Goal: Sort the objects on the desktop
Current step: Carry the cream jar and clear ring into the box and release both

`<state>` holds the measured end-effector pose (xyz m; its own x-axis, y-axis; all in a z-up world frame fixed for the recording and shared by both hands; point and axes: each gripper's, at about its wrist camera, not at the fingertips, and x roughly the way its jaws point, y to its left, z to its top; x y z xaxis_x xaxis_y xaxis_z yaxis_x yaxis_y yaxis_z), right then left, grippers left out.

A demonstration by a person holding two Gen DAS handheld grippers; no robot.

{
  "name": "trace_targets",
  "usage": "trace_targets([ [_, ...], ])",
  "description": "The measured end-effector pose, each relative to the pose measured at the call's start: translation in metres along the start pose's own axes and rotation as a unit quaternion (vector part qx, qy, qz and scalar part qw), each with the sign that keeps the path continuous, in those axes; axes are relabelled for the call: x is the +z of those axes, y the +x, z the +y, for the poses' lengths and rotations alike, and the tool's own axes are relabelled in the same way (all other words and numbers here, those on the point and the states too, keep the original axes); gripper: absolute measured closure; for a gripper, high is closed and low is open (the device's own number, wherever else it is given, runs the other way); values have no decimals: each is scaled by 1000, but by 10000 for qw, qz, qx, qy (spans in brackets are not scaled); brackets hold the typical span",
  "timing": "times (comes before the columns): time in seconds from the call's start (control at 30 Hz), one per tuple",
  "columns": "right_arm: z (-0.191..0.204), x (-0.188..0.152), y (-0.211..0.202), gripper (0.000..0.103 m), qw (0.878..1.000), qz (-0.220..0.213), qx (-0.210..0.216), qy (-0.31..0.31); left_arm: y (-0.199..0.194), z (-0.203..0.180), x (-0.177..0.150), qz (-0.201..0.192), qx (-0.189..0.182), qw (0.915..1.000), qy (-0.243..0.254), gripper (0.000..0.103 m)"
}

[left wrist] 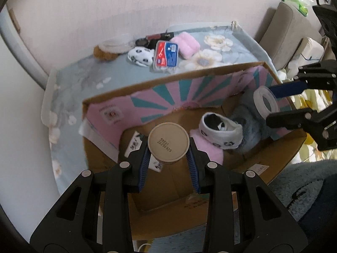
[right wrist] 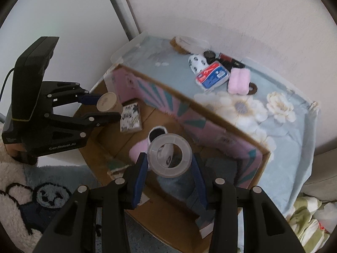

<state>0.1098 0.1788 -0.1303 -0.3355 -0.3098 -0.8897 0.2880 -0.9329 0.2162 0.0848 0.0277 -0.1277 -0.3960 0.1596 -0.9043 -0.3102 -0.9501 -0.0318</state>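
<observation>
My left gripper [left wrist: 168,147] is shut on a tan paper cup [left wrist: 168,140], bottom toward the camera, held over the open cardboard box [left wrist: 168,80]. It also shows in the right wrist view [right wrist: 99,107] with the cup [right wrist: 106,102]. My right gripper [right wrist: 170,164] is shut on a clear tape roll [right wrist: 169,155] above the box [right wrist: 210,109]; the left wrist view shows the roll [left wrist: 265,103] too. Inside the box lie a panda sock [left wrist: 221,132], a pink cloth [left wrist: 210,149], a grey-blue fluffy item [left wrist: 248,118] and a small printed pack [right wrist: 130,117].
On the floral tablecloth [left wrist: 84,78] behind the box lie a red-blue packet [left wrist: 166,54], a pink towel roll [left wrist: 186,46], another panda sock [left wrist: 140,57], a brown fluffy item [left wrist: 105,51] and dark cosmetics [left wrist: 155,37]. A panda rug [right wrist: 31,194] lies below.
</observation>
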Motion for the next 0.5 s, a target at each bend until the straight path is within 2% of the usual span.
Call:
trace_targets([
  [0.5,-4,-17,-3,64,9999,35,130,-77,6,-10,-9,101,121,9996,-229,71],
])
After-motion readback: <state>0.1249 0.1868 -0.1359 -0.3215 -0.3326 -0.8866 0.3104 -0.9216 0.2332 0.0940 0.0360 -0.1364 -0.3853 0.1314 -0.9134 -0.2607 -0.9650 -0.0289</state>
